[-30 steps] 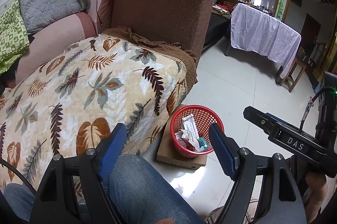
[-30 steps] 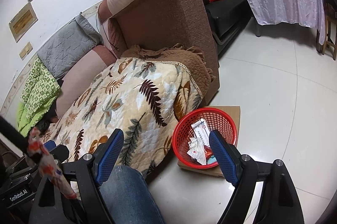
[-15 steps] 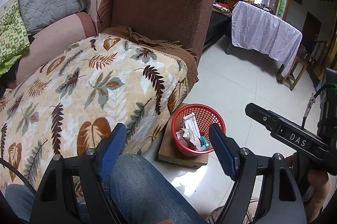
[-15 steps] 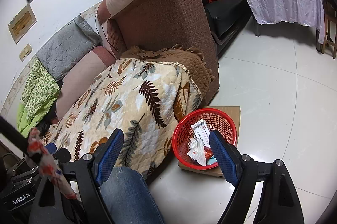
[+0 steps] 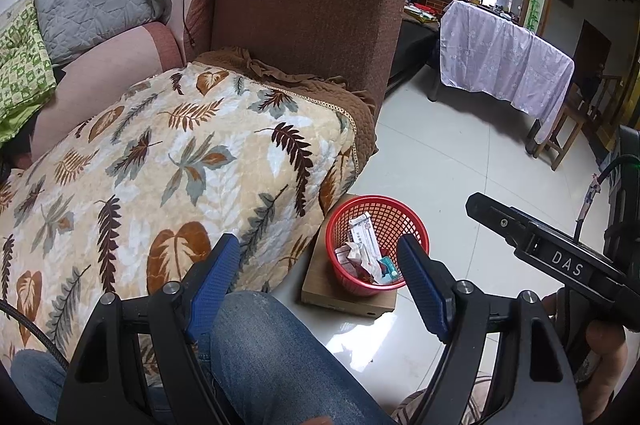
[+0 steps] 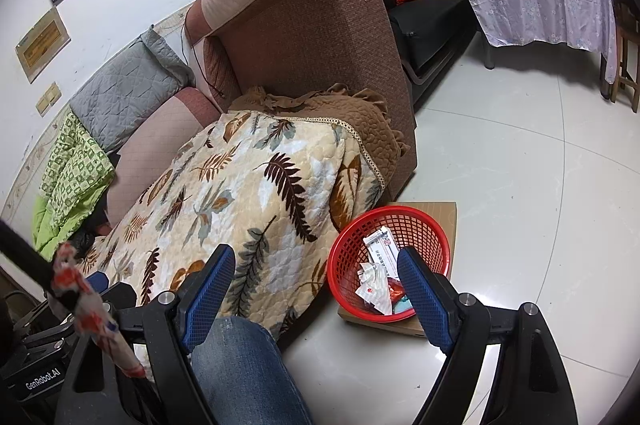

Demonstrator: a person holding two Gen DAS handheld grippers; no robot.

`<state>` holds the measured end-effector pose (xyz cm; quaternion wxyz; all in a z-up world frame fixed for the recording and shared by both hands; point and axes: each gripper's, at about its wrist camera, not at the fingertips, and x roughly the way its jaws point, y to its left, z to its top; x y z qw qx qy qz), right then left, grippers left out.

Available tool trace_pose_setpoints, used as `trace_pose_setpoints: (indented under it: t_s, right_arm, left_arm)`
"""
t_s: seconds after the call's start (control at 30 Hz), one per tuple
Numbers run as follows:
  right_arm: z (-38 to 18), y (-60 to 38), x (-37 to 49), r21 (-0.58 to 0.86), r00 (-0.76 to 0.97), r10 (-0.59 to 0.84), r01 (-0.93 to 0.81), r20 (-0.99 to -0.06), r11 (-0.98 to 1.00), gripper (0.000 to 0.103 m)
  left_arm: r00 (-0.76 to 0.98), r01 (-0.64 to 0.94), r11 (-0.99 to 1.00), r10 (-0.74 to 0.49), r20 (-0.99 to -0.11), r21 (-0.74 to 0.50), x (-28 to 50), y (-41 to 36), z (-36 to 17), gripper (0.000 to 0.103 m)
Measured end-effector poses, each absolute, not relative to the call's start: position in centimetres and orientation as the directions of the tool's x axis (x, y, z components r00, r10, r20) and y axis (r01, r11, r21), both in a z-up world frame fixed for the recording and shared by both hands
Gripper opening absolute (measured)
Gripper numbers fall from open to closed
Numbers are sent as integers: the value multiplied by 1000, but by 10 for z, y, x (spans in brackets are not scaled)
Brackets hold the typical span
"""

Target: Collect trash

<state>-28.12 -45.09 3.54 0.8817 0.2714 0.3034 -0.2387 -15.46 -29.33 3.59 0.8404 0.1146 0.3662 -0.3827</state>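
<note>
**Basket holds the trash; both grippers empty**

Nearest the cameras, the left gripper (image 5: 320, 285) stands wide, its blue fingers (image 5: 214, 279) spread with nothing between them, held above a knee in blue jeans (image 5: 260, 353). The right gripper (image 6: 316, 289) is spread just as wide and is also empty. At the right edge of the left wrist view, a hand (image 5: 600, 341) grips the handle of the other tool.

Just past the knee, on the pale tiled floor (image 6: 540, 225), a red mesh basket (image 6: 436, 229) sits on a flat piece of cardboard (image 5: 320, 285), close beside the hanging edge of a leaf-print blanket (image 5: 180, 165). Inside lie crumpled wrappers (image 6: 374, 291), a long white printed packet (image 6: 380, 245) leaning against the wall, and a small teal item (image 5: 388, 265). It is well under half full.

No loose trash shows on the visible floor or blanket, so collection looks largely done, as far as these views reach; anything left would lie out of frame.

Farther back the brown sofa (image 5: 312, 5) rises with a grey cushion (image 5: 96, 1) and a green patterned cloth (image 5: 20, 65). Beyond it stands a table draped in a lilac cloth (image 5: 500, 65).
</note>
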Motion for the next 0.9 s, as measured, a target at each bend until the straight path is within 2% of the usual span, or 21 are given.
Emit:
trace_pose_setpoints:
  t_s: [0.9]
  right_arm:
    - [20,-458,-273,337,678,-251,608,-691,719,87]
  left_arm:
    - [412,741,664,-562,-717,-94,-145,-289,20,80]
